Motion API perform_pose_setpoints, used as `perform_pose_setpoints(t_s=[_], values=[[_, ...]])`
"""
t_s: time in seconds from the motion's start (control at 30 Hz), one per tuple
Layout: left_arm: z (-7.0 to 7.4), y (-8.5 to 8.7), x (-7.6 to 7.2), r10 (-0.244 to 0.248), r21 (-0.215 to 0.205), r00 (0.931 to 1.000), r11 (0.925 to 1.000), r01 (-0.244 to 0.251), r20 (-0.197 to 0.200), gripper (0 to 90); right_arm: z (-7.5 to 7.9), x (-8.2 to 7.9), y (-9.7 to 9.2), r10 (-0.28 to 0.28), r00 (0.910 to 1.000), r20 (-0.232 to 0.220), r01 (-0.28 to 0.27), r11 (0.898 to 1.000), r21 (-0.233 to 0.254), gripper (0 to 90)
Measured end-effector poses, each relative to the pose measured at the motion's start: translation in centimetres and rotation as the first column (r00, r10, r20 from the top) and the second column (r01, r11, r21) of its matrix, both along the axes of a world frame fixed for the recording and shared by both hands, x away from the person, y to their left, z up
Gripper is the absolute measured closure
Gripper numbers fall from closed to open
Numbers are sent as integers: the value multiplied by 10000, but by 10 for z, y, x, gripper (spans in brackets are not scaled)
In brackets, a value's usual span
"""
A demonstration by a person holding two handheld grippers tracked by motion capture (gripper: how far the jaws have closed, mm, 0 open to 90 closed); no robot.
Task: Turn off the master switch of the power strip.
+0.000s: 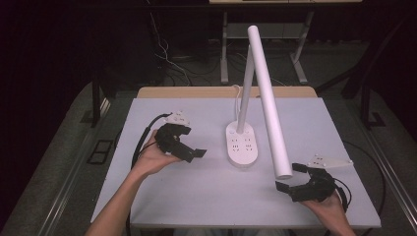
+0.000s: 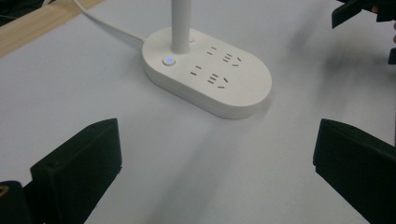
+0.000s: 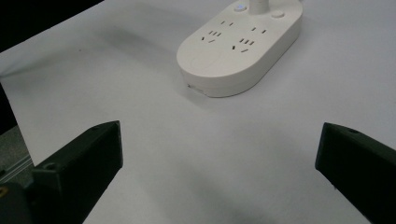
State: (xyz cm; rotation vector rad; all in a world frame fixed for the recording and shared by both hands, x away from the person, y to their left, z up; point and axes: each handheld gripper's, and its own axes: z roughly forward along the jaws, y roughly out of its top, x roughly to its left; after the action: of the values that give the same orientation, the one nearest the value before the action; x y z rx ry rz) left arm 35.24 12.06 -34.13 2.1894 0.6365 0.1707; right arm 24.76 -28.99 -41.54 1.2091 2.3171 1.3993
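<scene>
High view: lamp base [image 1: 242,144] sits between left hand-held gripper [image 1: 193,155] and right hand-held gripper [image 1: 291,178], both gaping empty.

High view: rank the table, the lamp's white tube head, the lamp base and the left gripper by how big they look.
1. Table, by far the largest.
2. Tube head; it stands nearer the camera, which may enlarge it.
3. Lamp base and left gripper look alike in size, so I leave them unranked.

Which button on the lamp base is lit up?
The round button left of the pole, glowing blue in the left gripper view; the other button stays plain white.
</scene>
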Motion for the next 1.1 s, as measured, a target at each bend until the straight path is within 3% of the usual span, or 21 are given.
perform_pose_setpoints(t_s=[0.5, 0.87, 1.1], values=[[-1, -6, 26, 307, 94, 9995, 9995, -306, -108, 1, 0, 0, -1, -52, 10000, 39, 52, 10000, -9, 0], [-3, -8, 45, 845, -379, 9962, 9956, -852, -198, 5, 0, 1, -1, -97, 9999, 108, 98, 10000, -9, 1], [-12, -4, 61, 1452, -703, 9880, 9864, -1488, -531, 12, 1, 0, -2, -149, 9998, 110, 149, 9999, 54, 1]])
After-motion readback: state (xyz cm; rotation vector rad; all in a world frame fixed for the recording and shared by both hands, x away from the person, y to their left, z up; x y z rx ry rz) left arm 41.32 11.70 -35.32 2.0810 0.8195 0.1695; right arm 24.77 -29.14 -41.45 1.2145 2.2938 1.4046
